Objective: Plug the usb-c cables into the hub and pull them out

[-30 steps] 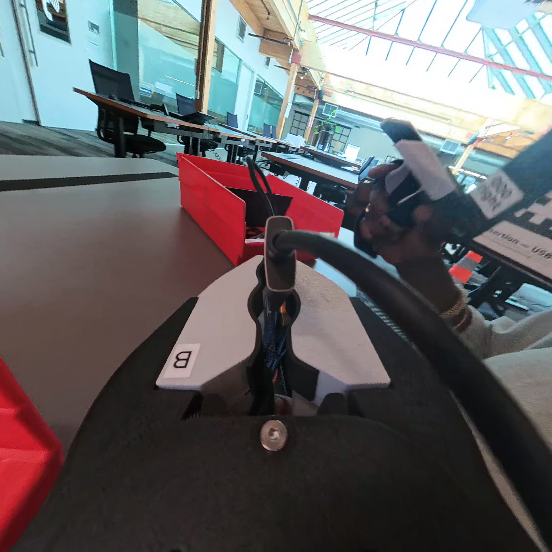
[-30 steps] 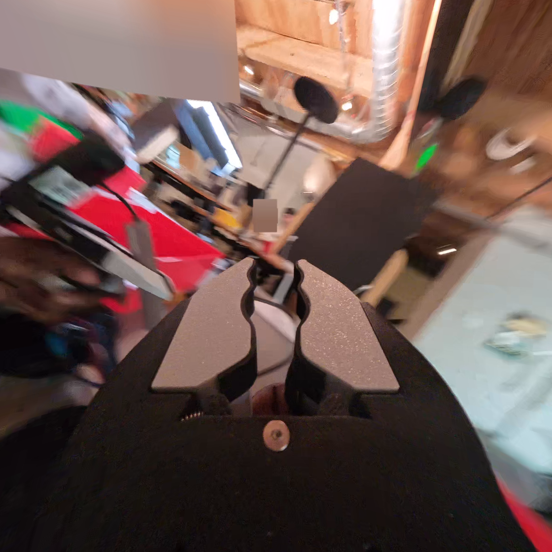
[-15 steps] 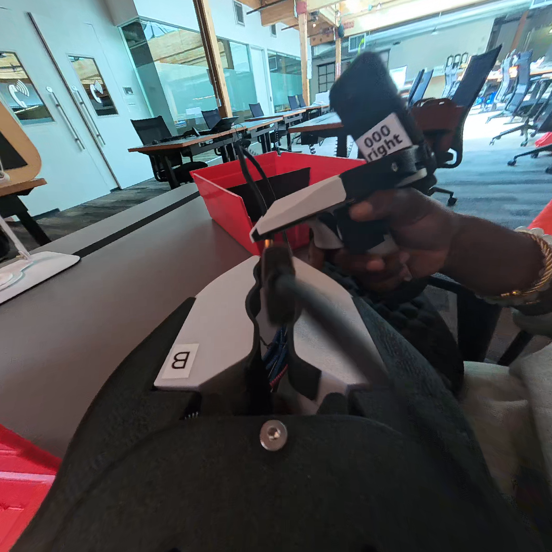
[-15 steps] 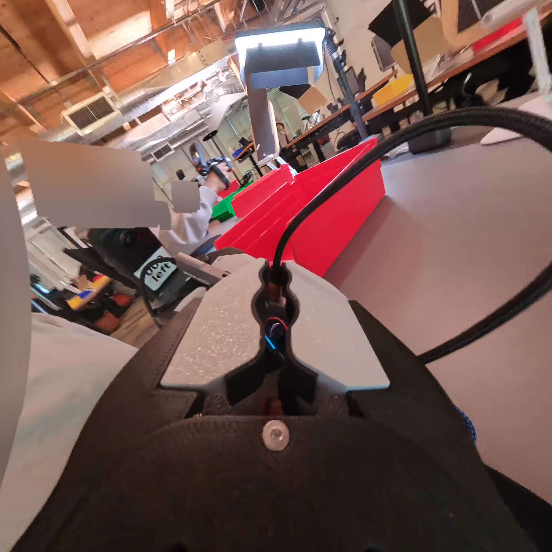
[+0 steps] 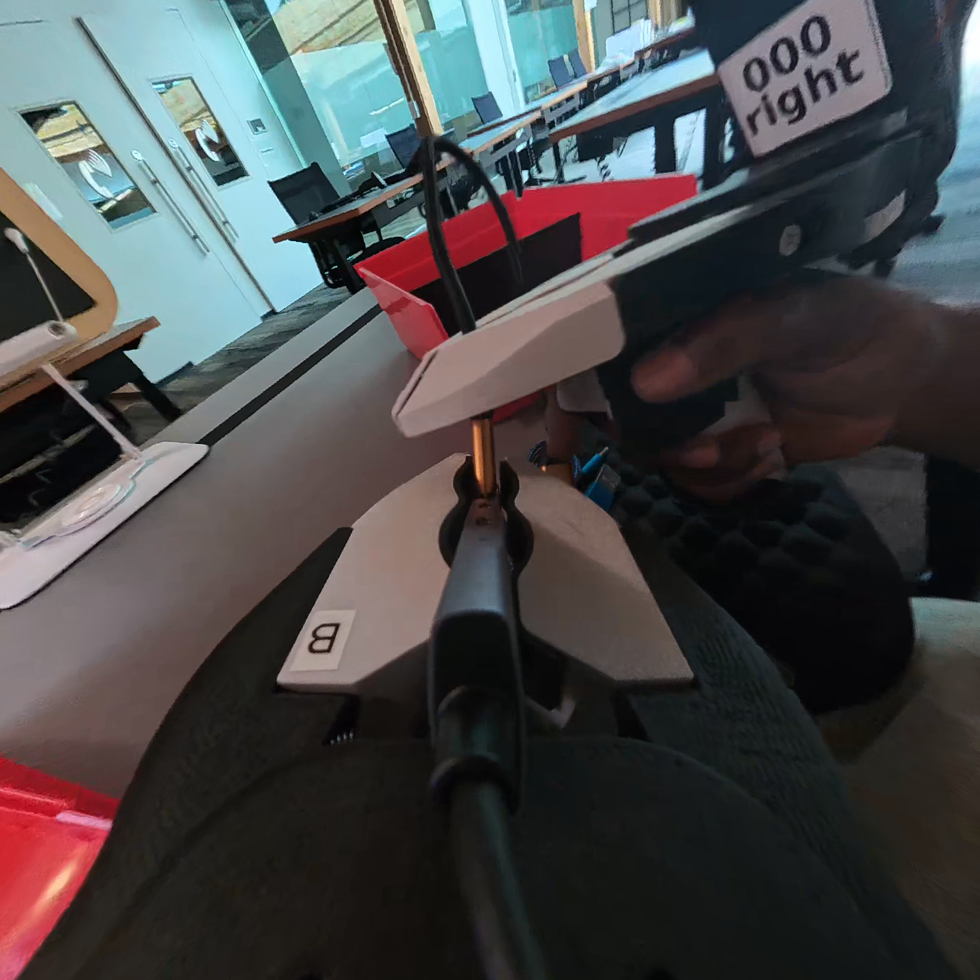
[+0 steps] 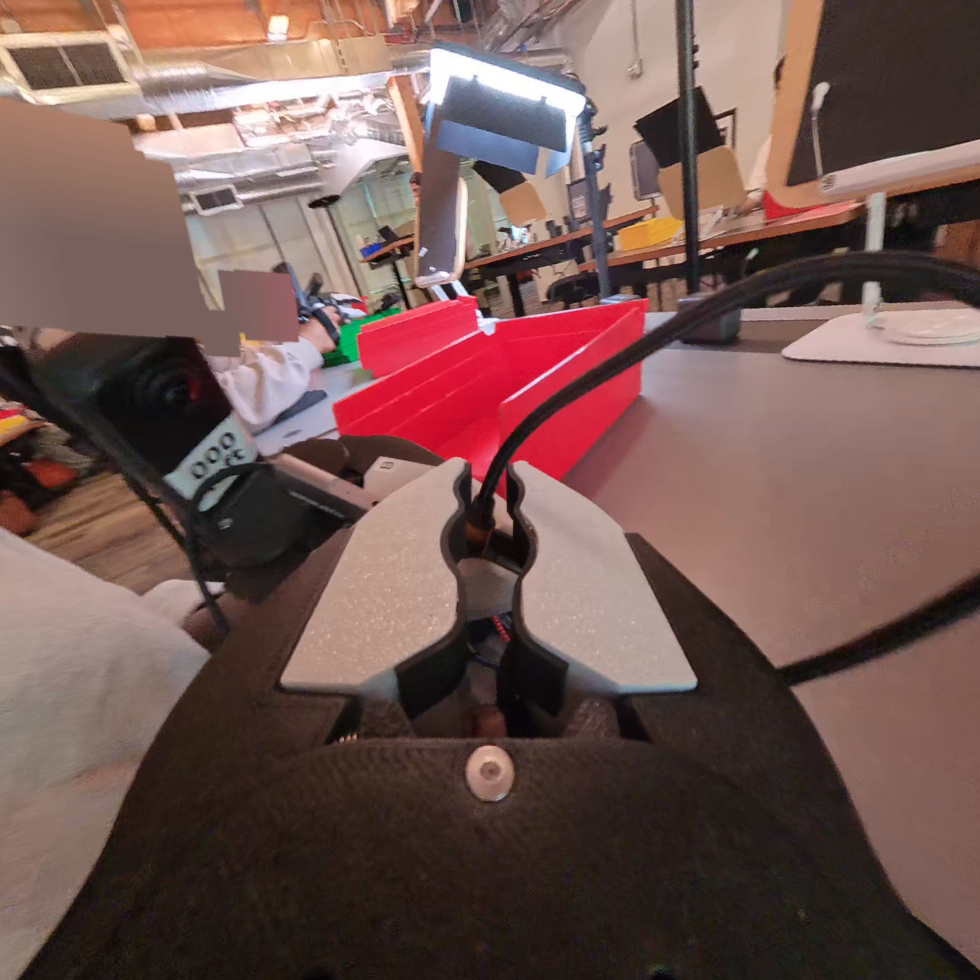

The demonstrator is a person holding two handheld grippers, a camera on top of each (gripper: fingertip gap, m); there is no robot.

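Note:
My left gripper is shut on a slim dark grey hub, whose thick black cord runs back toward the camera. A copper-coloured usb-c plug stands on the hub's end at my left fingertips. I cannot tell how deep it sits. My right gripper, held by a hand, is shut on the plug's upper part, and its thin black cable loops up behind. In the right wrist view my right gripper pinches the plug, with the hub showing between the fingers.
The dark grey table holds a red bin behind the grippers, another red bin at the near left and a white stand base on the left. The right wrist view shows red bins ahead and the black cable arcing right. Spacing between my two grippers at the tips: around 5 cm.
My right gripper was open and off to the right. It has swung in and shut on the cable plug, and the plug now stands on the hub's end. The left gripper has turned with the hub.

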